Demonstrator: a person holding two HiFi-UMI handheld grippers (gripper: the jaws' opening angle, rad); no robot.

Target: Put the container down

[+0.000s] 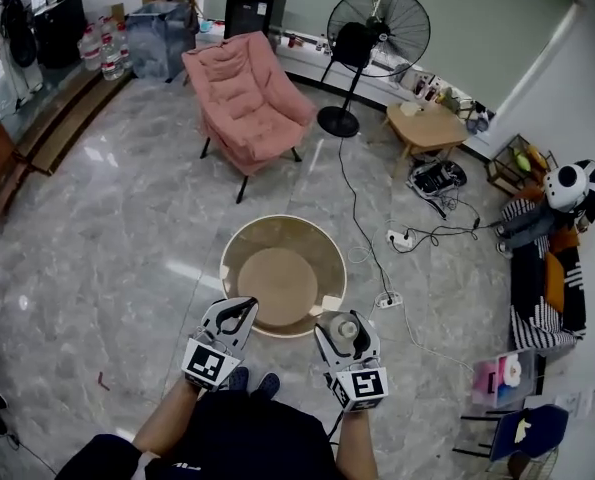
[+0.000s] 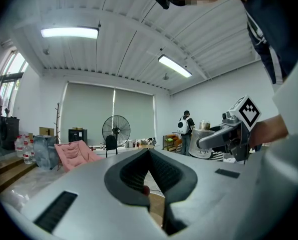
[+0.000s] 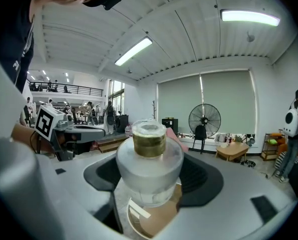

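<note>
In the right gripper view, a frosted glass container [image 3: 149, 169] with a gold neck and a clear lid stands upright between the jaws of my right gripper [image 3: 151, 176], which is shut on it. In the head view the container [image 1: 348, 328] hangs just off the near right rim of the round wooden table [image 1: 239, 243]. My left gripper [image 1: 247, 310] hovers at the table's near edge. Its jaws meet at the tips and hold nothing, as the left gripper view [image 2: 149, 156] also shows. A small white piece [image 1: 331, 303] lies on the table by the right gripper.
A pink chair [image 1: 247, 98] stands beyond the table, and a black floor fan [image 1: 377, 33] and a low wooden table [image 1: 427, 126] stand farther back. A cable and power strip [image 1: 389, 298] lie on the floor right of the round table. My shoes [image 1: 247, 380] are just below it.
</note>
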